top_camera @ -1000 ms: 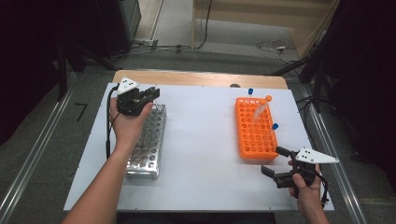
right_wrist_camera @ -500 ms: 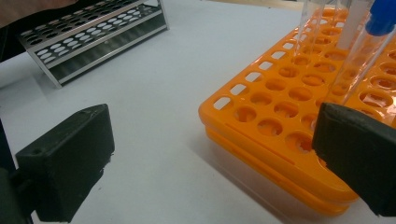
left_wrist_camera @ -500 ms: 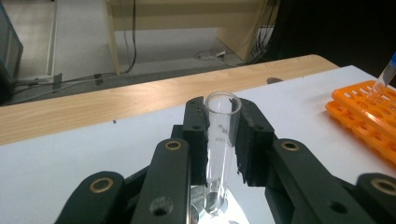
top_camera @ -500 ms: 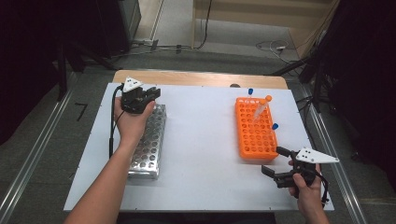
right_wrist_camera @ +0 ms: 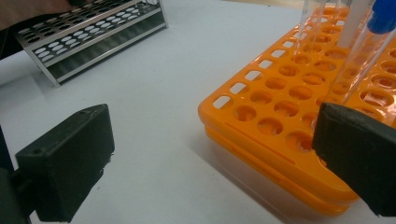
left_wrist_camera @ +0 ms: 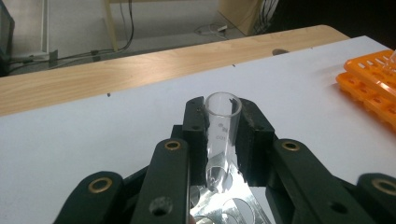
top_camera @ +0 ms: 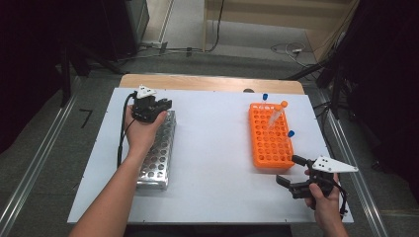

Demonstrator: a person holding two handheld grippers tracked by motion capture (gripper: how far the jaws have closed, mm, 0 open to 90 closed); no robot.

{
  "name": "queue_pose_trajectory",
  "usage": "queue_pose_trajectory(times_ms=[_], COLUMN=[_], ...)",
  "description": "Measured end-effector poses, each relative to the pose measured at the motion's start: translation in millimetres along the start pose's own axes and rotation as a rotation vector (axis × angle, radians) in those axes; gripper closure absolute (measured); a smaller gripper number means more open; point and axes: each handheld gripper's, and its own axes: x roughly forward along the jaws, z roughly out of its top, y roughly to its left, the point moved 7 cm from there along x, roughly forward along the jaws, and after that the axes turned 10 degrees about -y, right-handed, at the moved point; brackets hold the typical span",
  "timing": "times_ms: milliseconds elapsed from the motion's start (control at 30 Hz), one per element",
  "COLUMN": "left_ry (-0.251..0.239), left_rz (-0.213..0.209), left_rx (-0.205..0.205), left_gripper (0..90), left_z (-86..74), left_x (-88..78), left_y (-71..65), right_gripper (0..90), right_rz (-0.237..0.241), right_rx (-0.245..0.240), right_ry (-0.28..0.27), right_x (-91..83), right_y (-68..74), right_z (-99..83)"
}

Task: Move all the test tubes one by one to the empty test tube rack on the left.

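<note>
My left gripper (top_camera: 159, 105) is shut on a clear glass test tube (left_wrist_camera: 221, 133), which stands upright between the pads with its open mouth up. The tube's lower end hangs just over the holes at the far end of the metal rack (top_camera: 157, 155), whose shiny top (left_wrist_camera: 233, 207) lies under the jaws. My right gripper (top_camera: 289, 170) is open with nothing in it. It rests by the near right corner of the orange rack (top_camera: 268, 143), and that corner (right_wrist_camera: 275, 116) lies in front of the jaws.
Three capped tubes stand in the orange rack: a blue-capped one (top_camera: 265, 97) at the back, an orange-capped one (top_camera: 283, 104) leaning, another blue-capped one (top_camera: 291, 133). The white tabletop (top_camera: 217, 163) separates the racks. A wooden edge (top_camera: 212, 82) runs along the back.
My left gripper has sunk a little towards the far end of the metal rack with the tube in it. The right gripper has stayed where it was.
</note>
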Motion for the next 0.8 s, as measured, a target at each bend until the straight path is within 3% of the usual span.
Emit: queue_pose_trajectory(times_ms=[233, 500, 600, 700, 800], left_ry=[0.058, 0.092, 0.093, 0.084, 0.066], left_rz=[0.007, -0.004, -0.002, 0.009, -0.017], left_rx=[0.015, 0.011, 0.009, 0.004, -0.011], left_gripper=[76.0, 74.4, 67.9, 55.9, 48.2], left_z=[-6.2, -9.2, -8.6, -6.7, -3.8], left_x=[1.1, 2.8, 1.2, -1.5, -6.3], left_y=[-0.6, -0.9, -0.2, 0.2, -3.5], right_gripper=[0.0, 0.0, 0.0, 0.0, 0.0], right_rz=[-0.002, 0.002, 0.001, 0.002, 0.003], right_rx=[0.005, 0.0, 0.001, 0.003, 0.003], right_ry=[0.002, 0.006, 0.007, 0.009, 0.01], right_x=[0.6, 2.5, 3.2, 3.9, 4.7], right_y=[0.0, 0.7, 1.0, 1.5, 2.8], right_z=[-0.3, -0.9, -1.1, -1.3, -1.0])
